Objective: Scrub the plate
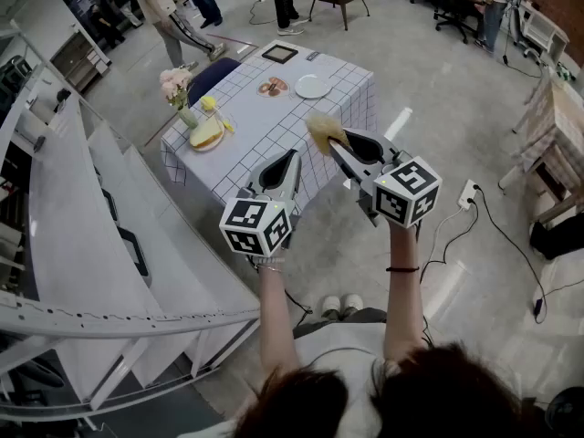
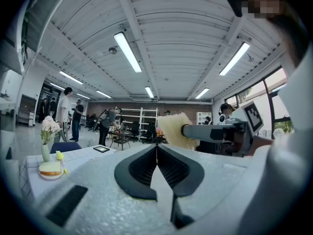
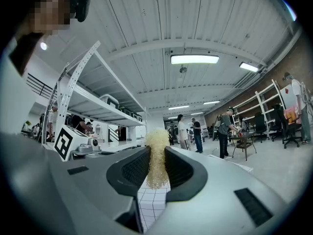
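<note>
The task is judged not yet begun; no scrubbing contact is seen. The right gripper (image 1: 336,146) is held raised in front of the person, and its fingers (image 3: 134,170) are seen clamped on a pale yellow fibrous scrubbing pad (image 3: 157,155), which sticks out past the tips. The left gripper (image 1: 294,156) is held just beside it; its fingers (image 2: 139,168) are pressed together with nothing between them.

The small white round plate (image 1: 312,87) is taken to be the one meant; it lies on the tabletop (image 1: 246,144), which is covered with a white cloth with a dark grid, at the far end and well apart from both grippers. It is untouched and unsteadied. Whether it is soiled cannot be told at this size.

A second plate with brown ring-shaped food (image 1: 271,87) is seen just beside it; a plate with a yellow sandwich (image 1: 206,135) and a vase of pink flowers (image 1: 178,88) stand at the left edge.

What is judged done is the pad in hand; the reach to the plate, the holding of it and the scrubbing are all left
</note>
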Available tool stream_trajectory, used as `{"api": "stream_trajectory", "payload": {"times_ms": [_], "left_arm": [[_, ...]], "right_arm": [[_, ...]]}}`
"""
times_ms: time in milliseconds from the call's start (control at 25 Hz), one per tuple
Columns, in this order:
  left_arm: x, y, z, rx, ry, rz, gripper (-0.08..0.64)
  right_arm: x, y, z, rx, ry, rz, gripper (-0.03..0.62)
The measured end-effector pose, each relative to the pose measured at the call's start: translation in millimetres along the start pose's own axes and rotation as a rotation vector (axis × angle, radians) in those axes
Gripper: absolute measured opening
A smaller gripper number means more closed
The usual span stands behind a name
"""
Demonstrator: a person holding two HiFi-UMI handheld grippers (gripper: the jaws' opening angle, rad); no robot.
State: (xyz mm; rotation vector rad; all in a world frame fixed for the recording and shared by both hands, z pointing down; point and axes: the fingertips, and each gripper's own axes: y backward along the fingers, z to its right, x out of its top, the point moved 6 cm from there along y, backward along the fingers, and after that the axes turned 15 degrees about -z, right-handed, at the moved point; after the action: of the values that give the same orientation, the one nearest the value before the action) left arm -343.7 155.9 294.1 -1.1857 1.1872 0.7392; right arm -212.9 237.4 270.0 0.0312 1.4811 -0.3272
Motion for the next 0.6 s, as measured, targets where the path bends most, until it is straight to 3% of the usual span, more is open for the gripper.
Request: {"api": "stream_trajectory", "payload": {"times_ms": [600], "left_arm": [[4.6,-16.5,10.4,0.011,0.009,0.021,0.011]], "right_arm": [[-4.2,9.9,25.5,-0.016,-0.023,-0.009,0.080]]}}
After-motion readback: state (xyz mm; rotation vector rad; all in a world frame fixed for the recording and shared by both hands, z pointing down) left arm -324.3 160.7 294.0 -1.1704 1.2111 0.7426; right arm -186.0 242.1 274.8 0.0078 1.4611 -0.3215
